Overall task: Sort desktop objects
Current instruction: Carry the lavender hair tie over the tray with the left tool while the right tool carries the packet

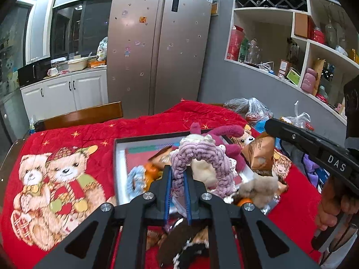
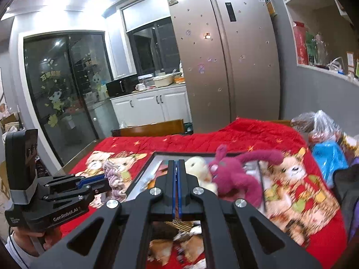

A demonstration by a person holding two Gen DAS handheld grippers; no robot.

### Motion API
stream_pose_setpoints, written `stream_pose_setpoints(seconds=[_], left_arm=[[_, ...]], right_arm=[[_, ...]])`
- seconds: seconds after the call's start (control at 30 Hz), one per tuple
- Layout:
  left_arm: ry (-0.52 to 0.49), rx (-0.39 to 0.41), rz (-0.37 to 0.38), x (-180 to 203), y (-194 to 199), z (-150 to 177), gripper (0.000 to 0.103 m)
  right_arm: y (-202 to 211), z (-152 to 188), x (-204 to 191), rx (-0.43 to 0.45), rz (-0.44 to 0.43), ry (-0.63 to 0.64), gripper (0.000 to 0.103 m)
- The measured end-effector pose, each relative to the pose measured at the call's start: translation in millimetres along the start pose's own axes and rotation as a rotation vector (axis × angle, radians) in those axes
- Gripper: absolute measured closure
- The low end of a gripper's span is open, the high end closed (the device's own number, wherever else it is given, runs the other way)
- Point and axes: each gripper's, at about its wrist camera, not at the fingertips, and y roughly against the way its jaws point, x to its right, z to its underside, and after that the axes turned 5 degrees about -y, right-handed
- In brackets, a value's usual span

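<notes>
My left gripper [image 1: 178, 174] is shut on a purple knitted scrunchie [image 1: 199, 159] and holds it above a black-framed white tray [image 1: 120, 168]. The same scrunchie hangs from it in the right wrist view [image 2: 114, 179]. My right gripper [image 2: 176, 168] is shut on a brown snack packet [image 1: 261, 154], whose edge shows between the pads [image 2: 180, 223]. In the tray lie a magenta plush rabbit [image 2: 235, 174], a cream plush toy [image 2: 198, 168], a light blue scrunchie [image 1: 134, 179] and other small items.
A red quilt with teddy bears [image 1: 67, 179] covers the table. Plastic bags [image 1: 251, 109] and a blue bag [image 2: 329, 157] lie at the far right. A wooden chair back [image 1: 85, 115] stands behind the table. A fridge [image 1: 157, 44] and shelves [image 1: 314, 67] are beyond.
</notes>
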Motion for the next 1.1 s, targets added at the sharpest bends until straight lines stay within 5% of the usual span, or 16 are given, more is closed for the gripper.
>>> stream_pose_setpoints(seconds=[0.37, 0.53, 1.1], left_arm=[[0.044, -0.036, -0.031, -14.2, -60.5, 6.4, 0.093], [0.013, -0.117, -0.068, -22.3, -89.5, 22.3, 0.093], [0.026, -0.130, -0.027, -18.9, -90.5, 21.3, 0.093]], right_arm=[[-45.8, 0.1, 59.0, -0.047, 0.100, -0.044, 0.102], [-62.5, 10.5, 74.2, -0.075, 0.131, -0.056, 0.102], [-85.2, 25.1, 75.0, -0.121, 0.163, -0.051, 0.102]])
